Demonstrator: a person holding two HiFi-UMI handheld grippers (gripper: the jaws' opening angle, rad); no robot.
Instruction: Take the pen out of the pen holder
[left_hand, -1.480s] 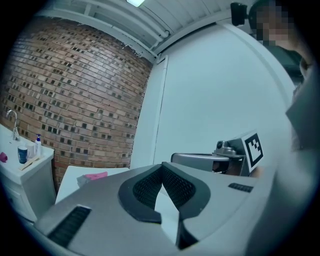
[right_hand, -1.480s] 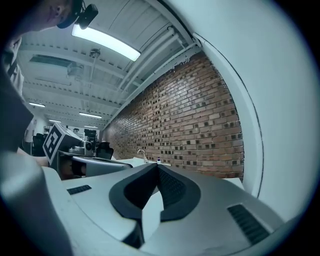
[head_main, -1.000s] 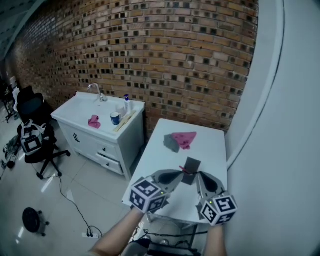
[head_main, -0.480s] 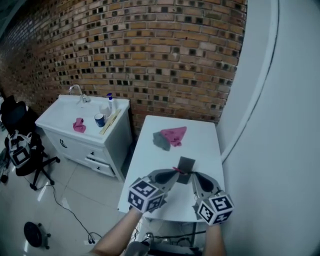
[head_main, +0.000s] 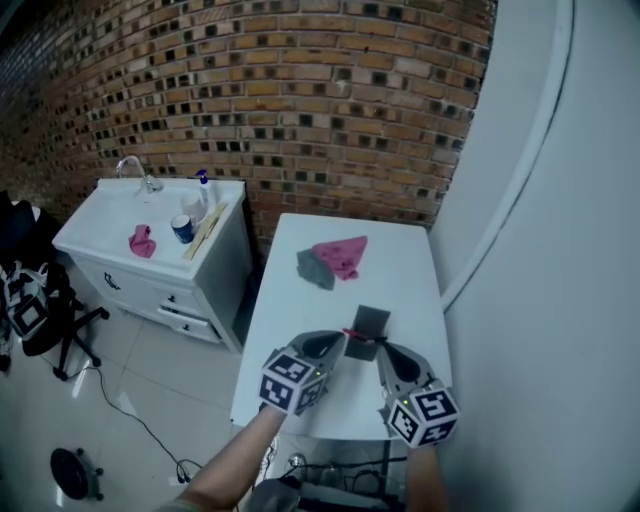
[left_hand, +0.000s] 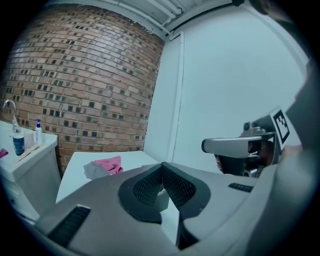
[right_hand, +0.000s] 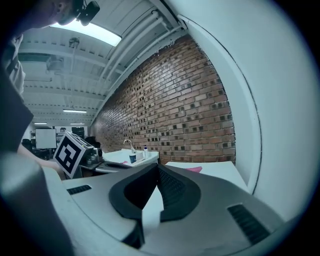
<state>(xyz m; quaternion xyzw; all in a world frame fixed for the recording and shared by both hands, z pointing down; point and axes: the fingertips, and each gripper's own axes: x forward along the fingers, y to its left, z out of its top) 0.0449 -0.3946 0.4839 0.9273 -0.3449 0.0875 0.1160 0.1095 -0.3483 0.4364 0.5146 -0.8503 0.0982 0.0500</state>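
Observation:
A dark grey square pen holder (head_main: 371, 322) stands on the white table (head_main: 300, 330), near its front. A red pen (head_main: 353, 334) shows at the holder's left edge. My left gripper (head_main: 342, 343) is just in front of the pen, jaws shut with nothing seen between them (left_hand: 161, 165). My right gripper (head_main: 381, 348) sits to the right, just in front of the holder, its jaws also shut and empty (right_hand: 157, 167). The two tips are close together. Whether either touches the pen or the holder I cannot tell.
A pink cloth (head_main: 342, 254) and a grey cloth (head_main: 312, 268) lie farther back on the table. A white sink cabinet (head_main: 120, 245) with a bottle, cup and rag stands to the left. A white wall (head_main: 560, 250) runs close on the right, a brick wall behind.
Both grippers have come down and forward toward the pen holder. The view has shifted, so table and sink cabinet sit further left in the picture.

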